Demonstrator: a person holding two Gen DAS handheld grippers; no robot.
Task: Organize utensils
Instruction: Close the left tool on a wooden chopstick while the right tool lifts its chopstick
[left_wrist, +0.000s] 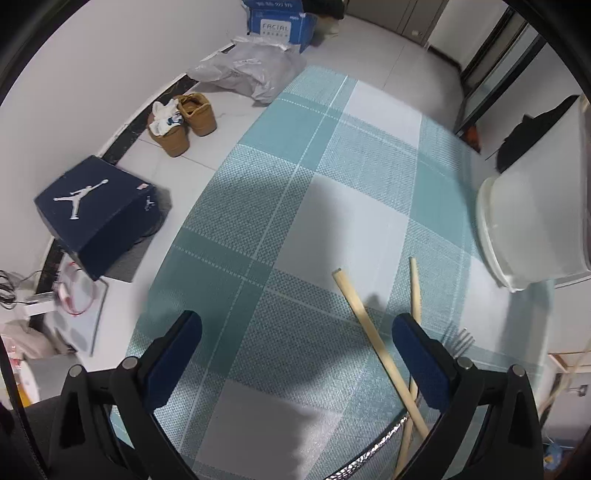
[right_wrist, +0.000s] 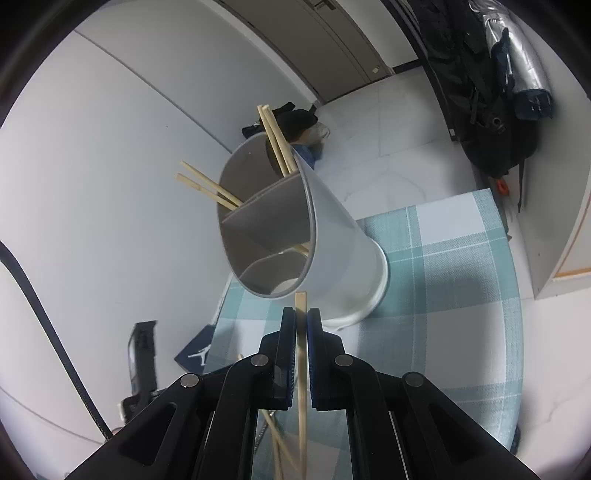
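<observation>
With the right gripper (right_wrist: 301, 317) clamped on one chopstick (right_wrist: 302, 369) just below the divided holder (right_wrist: 332, 236) at 12 o'clock, insertion is under way; next move needs tip-to-compartment alignment, while the left gripper (left_wrist: 295, 354) hangs wide over the loose chopsticks (left_wrist: 373, 332) at 3 o'clock.
</observation>
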